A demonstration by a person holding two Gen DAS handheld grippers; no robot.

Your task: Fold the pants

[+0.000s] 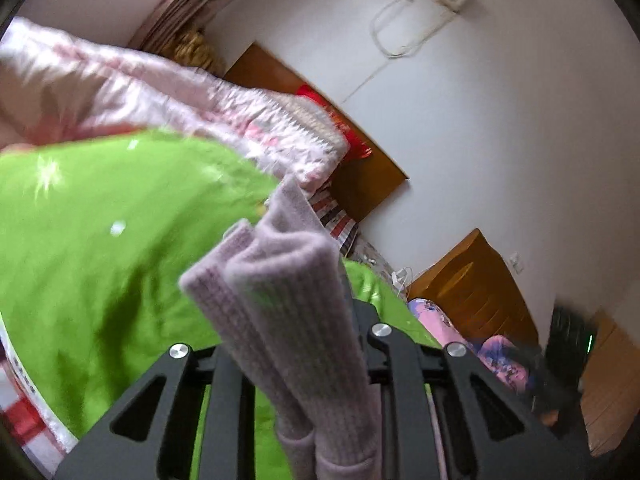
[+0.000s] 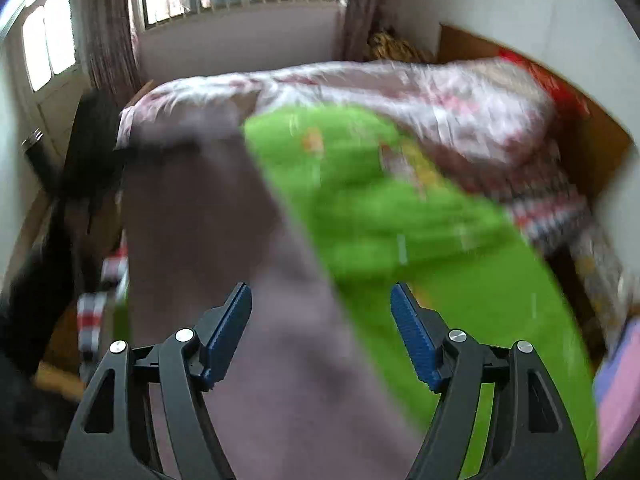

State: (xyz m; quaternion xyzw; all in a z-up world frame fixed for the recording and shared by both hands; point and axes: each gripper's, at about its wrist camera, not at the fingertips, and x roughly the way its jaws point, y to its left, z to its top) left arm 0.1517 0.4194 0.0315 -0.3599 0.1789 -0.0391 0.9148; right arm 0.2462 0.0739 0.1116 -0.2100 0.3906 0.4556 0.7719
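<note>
The pants (image 1: 280,300) are pale mauve ribbed knit. In the left wrist view my left gripper (image 1: 304,320) is shut on a bunched fold of them and holds it up above the green sheet (image 1: 100,260); the fabric hides the fingertips. In the right wrist view the pants (image 2: 224,240) hang as a long blurred mauve-brown strip running from upper left down between my fingers. My right gripper (image 2: 322,312) is open, its blue pads (image 2: 412,336) wide apart, with the fabric passing over the left side of the gap. I cannot tell whether it touches the pads.
A pink and white quilt (image 1: 160,92) lies crumpled at the far side of the bed (image 2: 400,96). A wooden headboard (image 1: 360,168) stands against the white wall. A wooden nightstand (image 1: 472,288) is to the right. A window and curtains (image 2: 108,32) are behind.
</note>
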